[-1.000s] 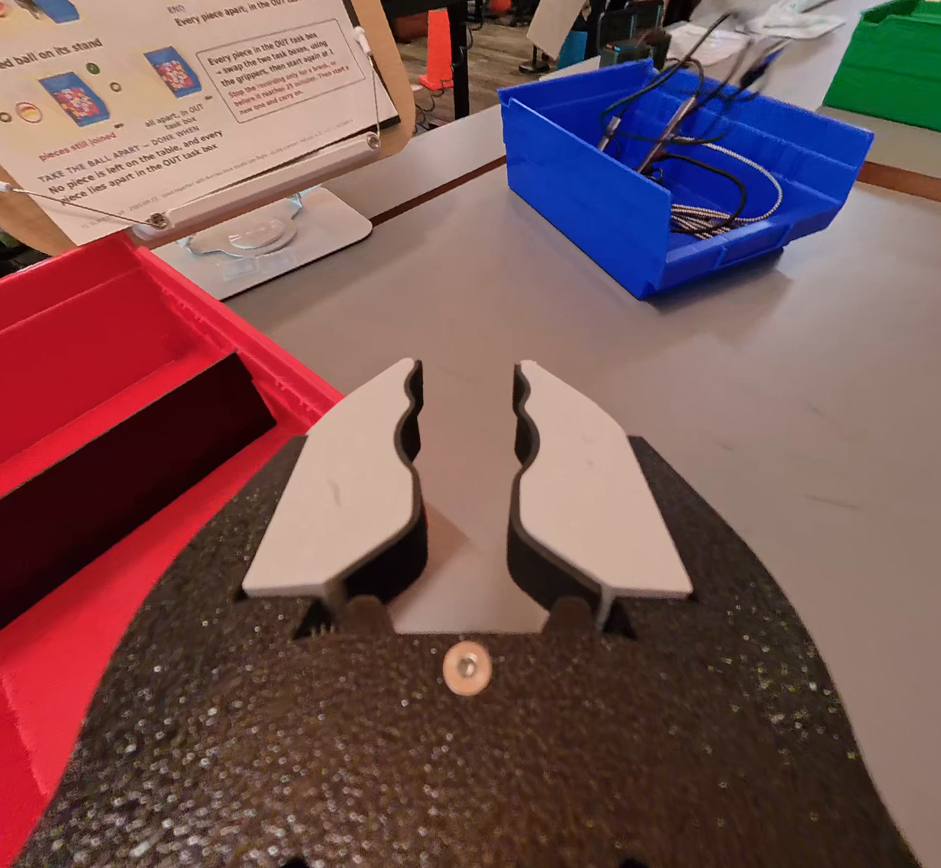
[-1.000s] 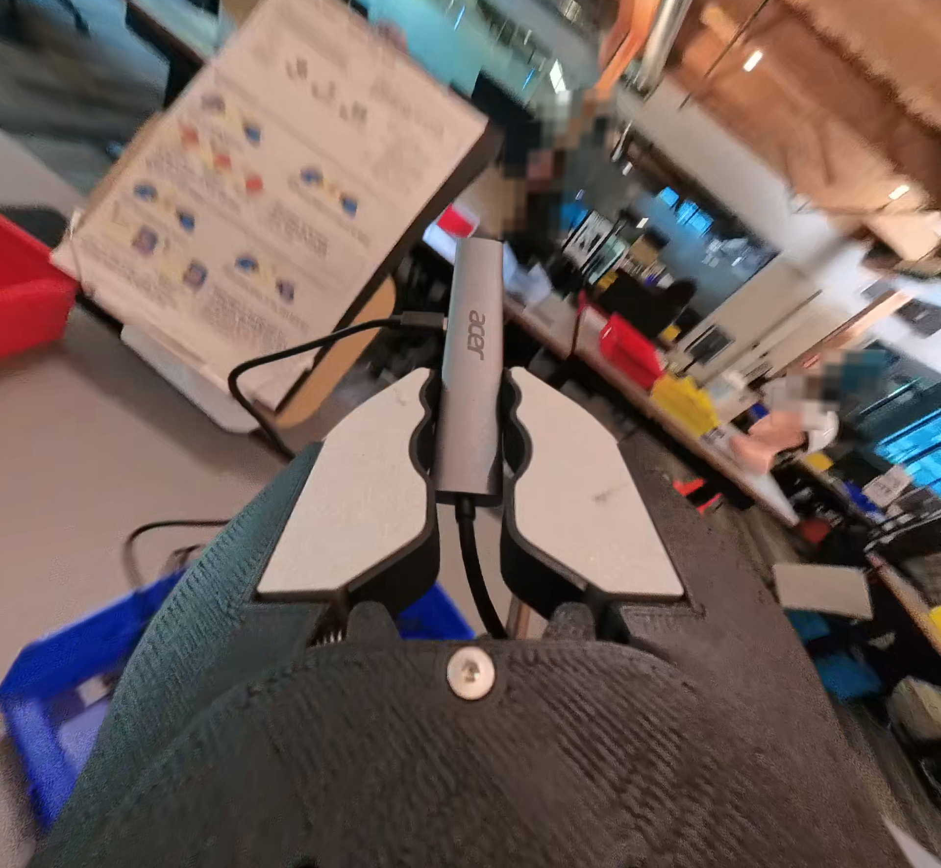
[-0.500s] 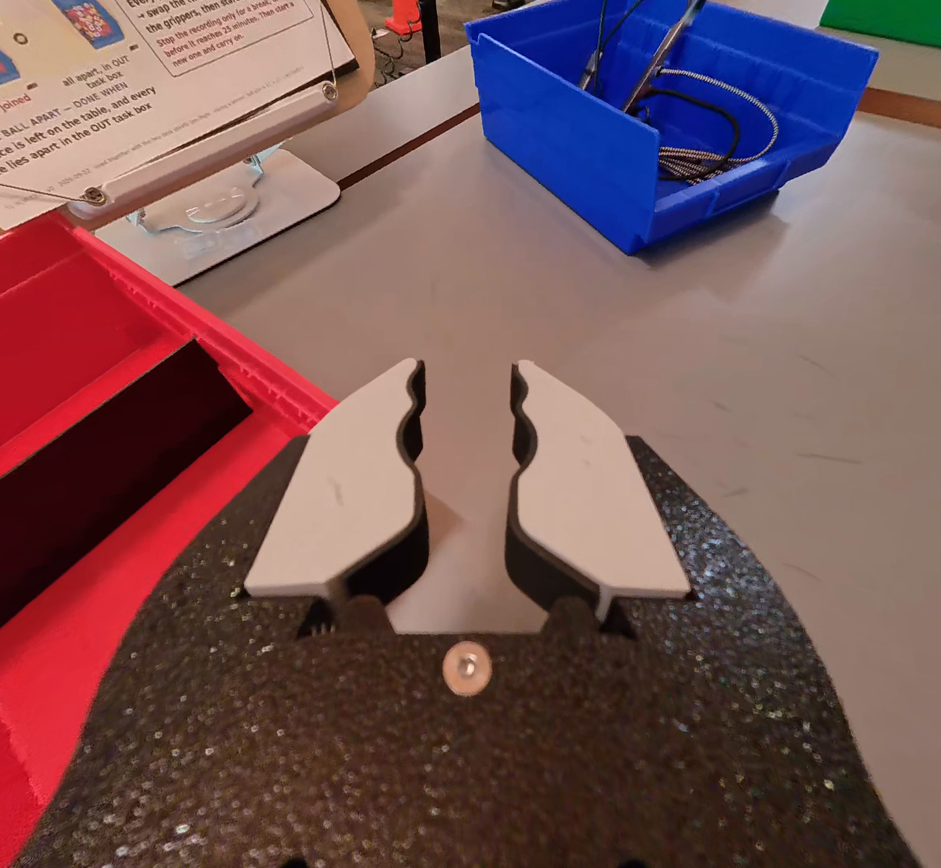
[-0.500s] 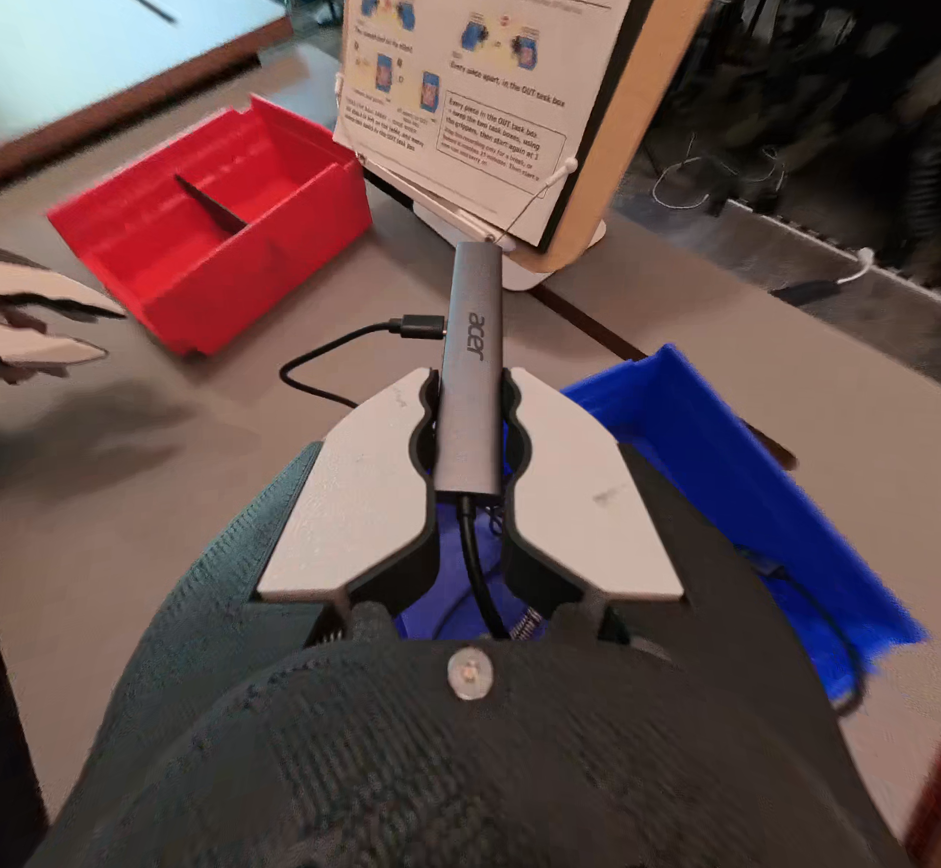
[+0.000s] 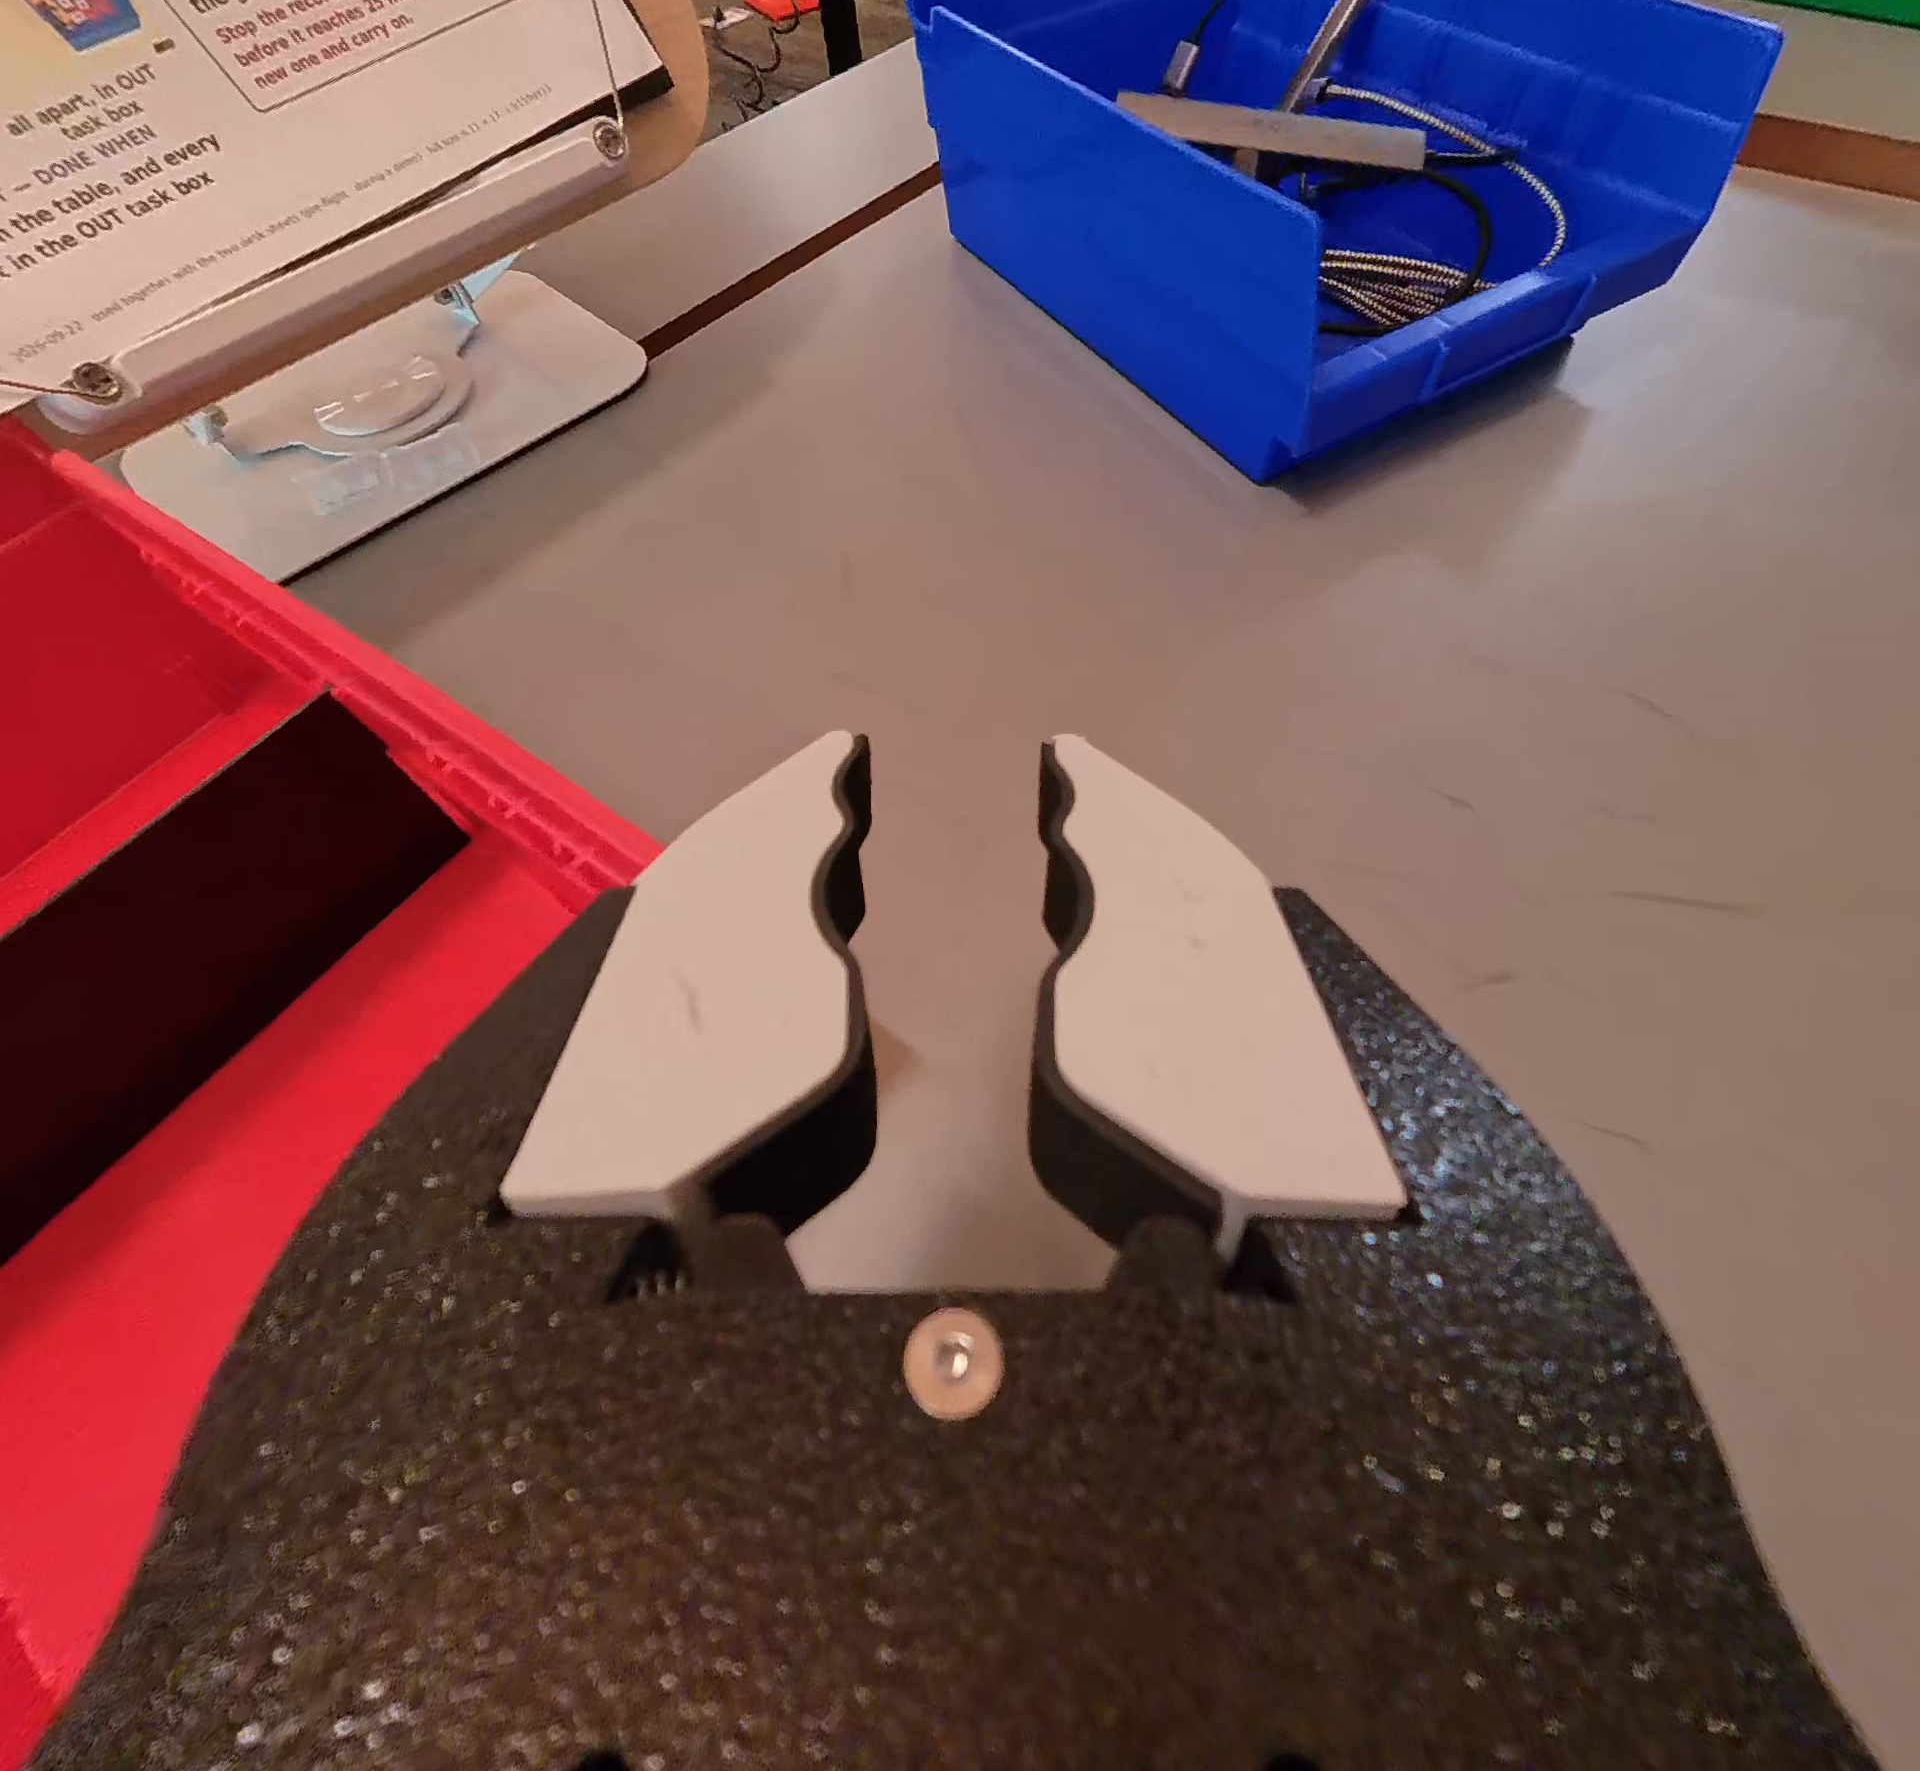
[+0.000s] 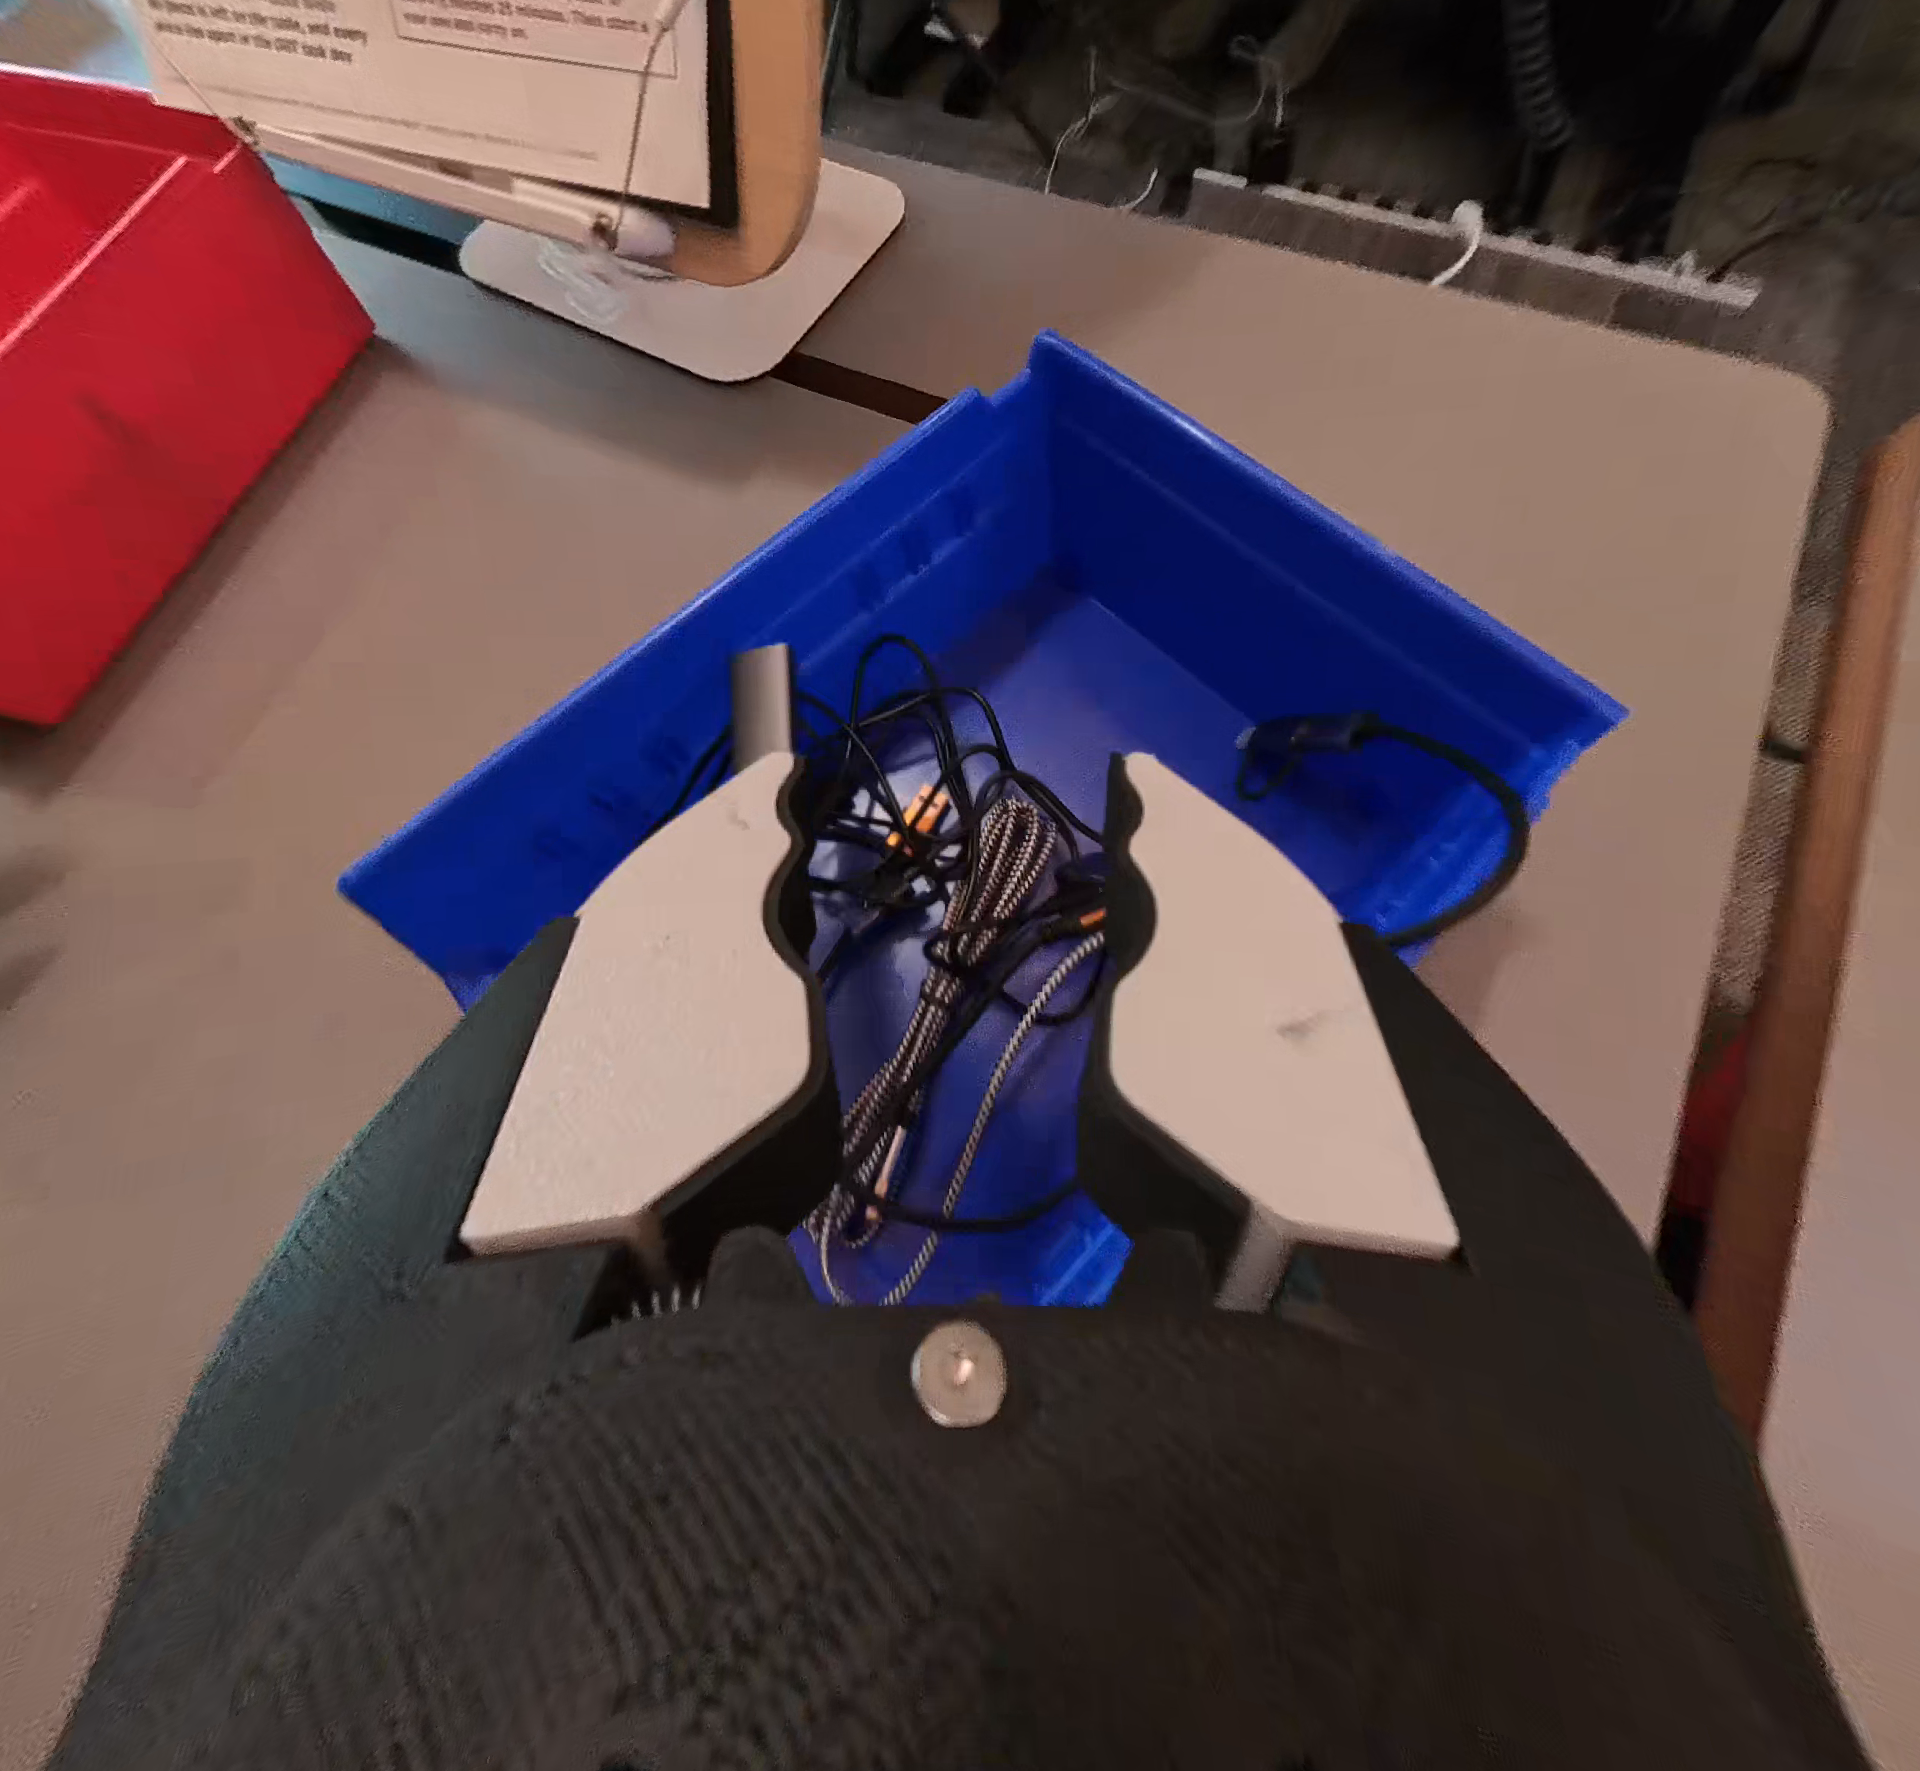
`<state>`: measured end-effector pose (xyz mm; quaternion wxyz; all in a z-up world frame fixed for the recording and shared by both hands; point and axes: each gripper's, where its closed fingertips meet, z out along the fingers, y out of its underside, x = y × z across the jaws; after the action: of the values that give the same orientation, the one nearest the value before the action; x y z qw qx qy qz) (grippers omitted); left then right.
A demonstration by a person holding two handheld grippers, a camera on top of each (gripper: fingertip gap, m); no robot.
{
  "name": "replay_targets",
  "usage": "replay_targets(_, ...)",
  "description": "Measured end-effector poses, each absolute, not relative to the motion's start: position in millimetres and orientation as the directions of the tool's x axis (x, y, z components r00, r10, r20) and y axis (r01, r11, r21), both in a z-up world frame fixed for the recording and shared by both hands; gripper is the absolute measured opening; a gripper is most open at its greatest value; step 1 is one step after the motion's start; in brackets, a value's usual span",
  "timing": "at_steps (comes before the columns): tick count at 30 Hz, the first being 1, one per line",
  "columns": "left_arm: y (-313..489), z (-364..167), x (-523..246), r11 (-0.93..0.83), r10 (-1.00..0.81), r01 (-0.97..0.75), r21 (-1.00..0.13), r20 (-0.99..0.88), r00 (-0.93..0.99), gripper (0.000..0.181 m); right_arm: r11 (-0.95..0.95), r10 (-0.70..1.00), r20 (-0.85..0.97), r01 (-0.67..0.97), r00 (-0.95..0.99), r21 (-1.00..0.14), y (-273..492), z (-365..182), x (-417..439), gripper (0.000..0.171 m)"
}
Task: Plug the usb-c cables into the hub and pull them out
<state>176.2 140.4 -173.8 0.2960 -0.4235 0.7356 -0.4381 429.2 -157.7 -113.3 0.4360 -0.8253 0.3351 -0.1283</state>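
Both tools gape empty; hub [image 5: 1268, 129] lies in blue bin [image 5: 1122, 235].

The left wrist view sits low over the counter [image 5: 1143, 578], beside the red bin [image 5: 208, 890], facing the blue bin [image 5: 1122, 235] well ahead. The right wrist view looks steeply down into that blue bin [image 6: 1195, 516] from close above (tilted forward). Both share the sign stand [image 5: 395, 412] [image 6: 748, 308].

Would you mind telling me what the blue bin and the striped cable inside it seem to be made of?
Blue bin: apparently moulded plastic, smooth and slightly glossy, with ribbed walls. Striped cable: seemingly a braided fabric sleeve, judging by its black-and-white woven pattern; the core is hidden.
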Motion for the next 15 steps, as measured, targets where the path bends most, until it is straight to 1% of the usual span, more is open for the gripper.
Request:
replay_targets(1,138.0,-174.3,176.4,0.261,-0.880,-0.363,-0.895,-0.067,-0.470,0.030,-0.400,-0.663,-0.048,-0.408,0.747,-0.821,-162.1,-110.0,419.4,0.055)
replay_targets(4,123.7,-176.8,177.8,0.265,-0.866,-0.359,-0.895,-0.057,-0.497,0.030,-0.384,-0.643,0.016,-0.304,0.766,-0.872,-168.0,-105.5,376.7,0.055)
replay_targets(7,99.1,-180.5,181.5,0.257,-0.851,-0.345,-0.903,-0.042,-0.524,0.036,-0.354,-0.644,0.043,-0.247,0.764,-0.902,-172.6,-117.9,332.1,0.057)
replay_targets(9,76.9,-181.2,185.9,0.231,-0.848,-0.325,-0.917,-0.025,-0.530,0.044,-0.334,-0.686,0.093,-0.198,0.722,-0.922,-179.7,-126.5,316.9,0.063)
replay_targets(11,51.6,-183.6,191.4,0.190,-0.850,-0.320,-0.928,0.008,-0.527,0.055,-0.311,-0.728,0.127,-0.160,0.674,-0.937,-188.4,-132.2,310.0,0.073)
replay_targets(13,25.1,-187.9,200.3,0.169,-0.852,-0.340,-0.925,0.036,-0.522,0.063,-0.319,-0.782,0.166,-0.156,0.601,-0.935,-203.3,-136.5,314.5,0.080)
replay_targets(15,-1.4,-186.3,215.4,0.172,-0.848,-0.358,-0.918,0.047,-0.528,0.069,-0.389,-0.804,0.230,-0.193,0.548,-0.901,-219.7,-141.0,322.5,0.091)
